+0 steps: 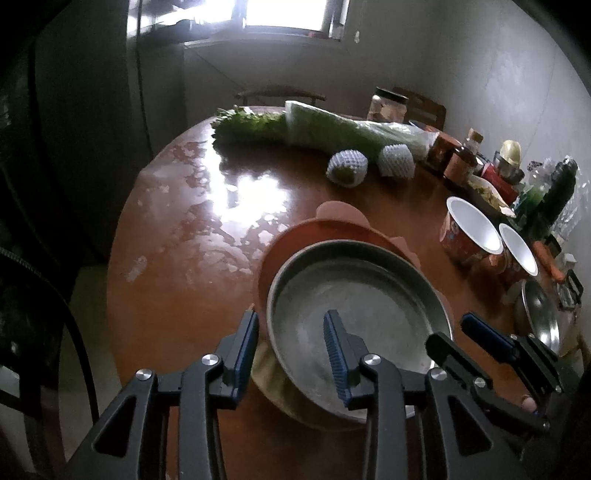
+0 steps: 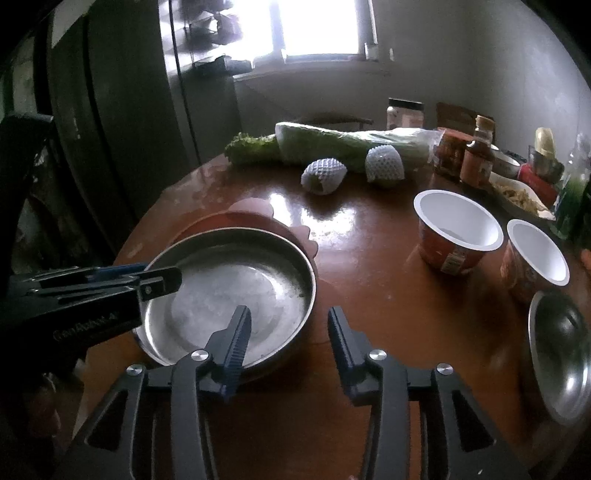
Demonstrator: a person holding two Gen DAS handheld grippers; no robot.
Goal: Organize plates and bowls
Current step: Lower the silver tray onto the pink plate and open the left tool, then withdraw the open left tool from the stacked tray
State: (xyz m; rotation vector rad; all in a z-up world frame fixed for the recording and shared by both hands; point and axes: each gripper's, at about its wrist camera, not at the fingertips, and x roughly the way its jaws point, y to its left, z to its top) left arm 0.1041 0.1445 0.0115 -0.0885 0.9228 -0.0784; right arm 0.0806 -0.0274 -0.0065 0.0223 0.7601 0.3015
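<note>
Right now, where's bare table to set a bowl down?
Free: the wet patch left of the metal plate, up to the greens; and the strip between the plate and the paper cups. Crowded: the right edge, with bottles, cups and a steel bowl.

Home dining room, round wooden surface (image 2: 369, 266) under the tongs, cabbage (image 2: 343, 146) and sauce bottles (image 2: 478, 155) at its far side, wooden chair (image 1: 280, 94) beyond, bright window (image 2: 321, 27) behind
</note>
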